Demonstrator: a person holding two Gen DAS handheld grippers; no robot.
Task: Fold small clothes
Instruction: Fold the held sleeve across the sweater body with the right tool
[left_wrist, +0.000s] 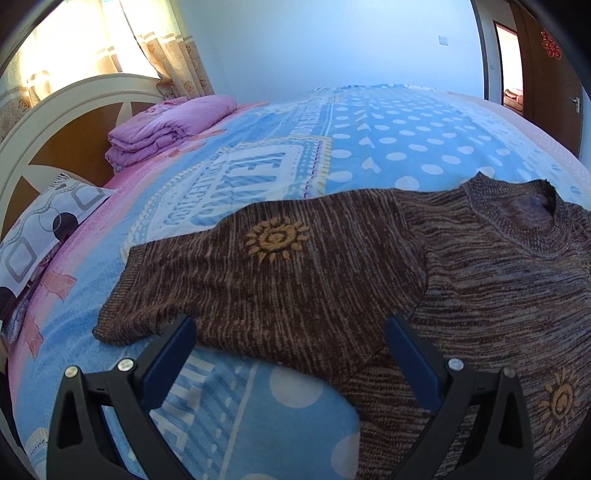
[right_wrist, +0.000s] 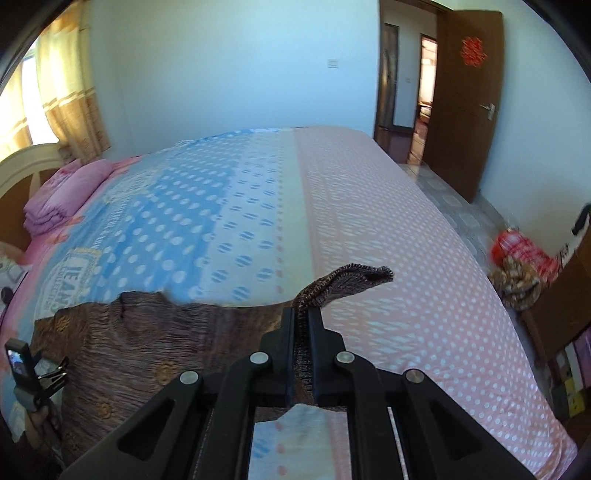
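A small brown knit sweater (left_wrist: 369, 280) with orange sun motifs lies on the bed, one short sleeve (left_wrist: 229, 280) spread to the left and the collar at the right. My left gripper (left_wrist: 290, 328) is open, its blue-padded fingers straddling the sleeve's near edge just above the cloth. In the right wrist view the sweater (right_wrist: 155, 350) lies at the lower left. My right gripper (right_wrist: 303, 325) is shut on the sweater's other sleeve (right_wrist: 343, 284) and lifts its ribbed cuff off the bed. The left gripper (right_wrist: 33, 373) shows at the far left edge of that view.
The bed has a blue and pink dotted bedspread (left_wrist: 388, 147). A folded pink quilt (left_wrist: 166, 125) and a patterned pillow (left_wrist: 40, 229) lie by the headboard (left_wrist: 55, 122). A heap of red and brown clothes (right_wrist: 517, 266) lies on the floor right of the bed, by an open door (right_wrist: 465, 99).
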